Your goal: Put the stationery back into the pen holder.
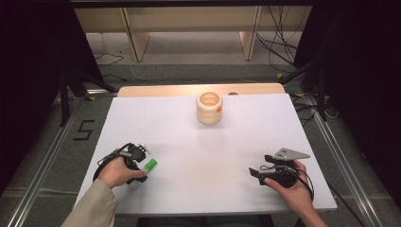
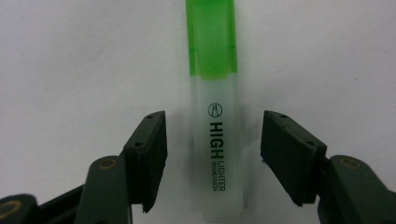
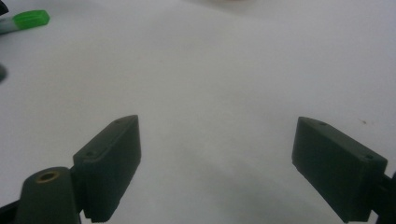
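My left gripper (image 2: 212, 135) has its flat black jaws parted around the highlighter (image 2: 215, 116), with a gap on each side of the smooth translucent barrel with its green cap, which lies on the matte white table (image 1: 213, 156). My right gripper (image 3: 217, 163) rests wide and empty. Far off stands a ribbed wooden cup (image 1: 209, 108).

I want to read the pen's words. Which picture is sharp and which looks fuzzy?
Left gripper view: the highlighter is close and its black print is sharp. Right gripper view: soft and greyish, the highlighter's green cap blurry at the corner. High view: table brightly lit, surroundings dark.
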Demonstrator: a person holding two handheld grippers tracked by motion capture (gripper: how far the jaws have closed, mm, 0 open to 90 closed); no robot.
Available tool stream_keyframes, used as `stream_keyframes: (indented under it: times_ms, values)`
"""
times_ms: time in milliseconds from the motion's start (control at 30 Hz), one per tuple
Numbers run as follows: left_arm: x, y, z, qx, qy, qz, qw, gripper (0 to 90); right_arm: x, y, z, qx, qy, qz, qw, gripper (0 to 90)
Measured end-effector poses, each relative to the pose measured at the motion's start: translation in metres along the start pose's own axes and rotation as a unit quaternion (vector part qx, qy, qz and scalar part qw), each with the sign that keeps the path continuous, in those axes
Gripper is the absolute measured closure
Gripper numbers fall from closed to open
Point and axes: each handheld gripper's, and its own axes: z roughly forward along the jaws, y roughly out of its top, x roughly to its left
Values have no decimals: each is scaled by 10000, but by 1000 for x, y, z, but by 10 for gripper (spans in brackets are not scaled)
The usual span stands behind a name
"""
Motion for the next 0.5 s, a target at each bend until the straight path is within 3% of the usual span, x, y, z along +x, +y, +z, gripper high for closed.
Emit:
stream_keyframes:
  times_ms: [133, 500]
  values:
    - [0, 2, 2, 136, -36, 23, 9999, 442, 0, 0, 0, 0, 0, 0, 10000, 164]
    - [2, 1, 7, 236, -109, -88, 9996, 528, 0, 0, 0, 2, -1, -5, 10000, 165]
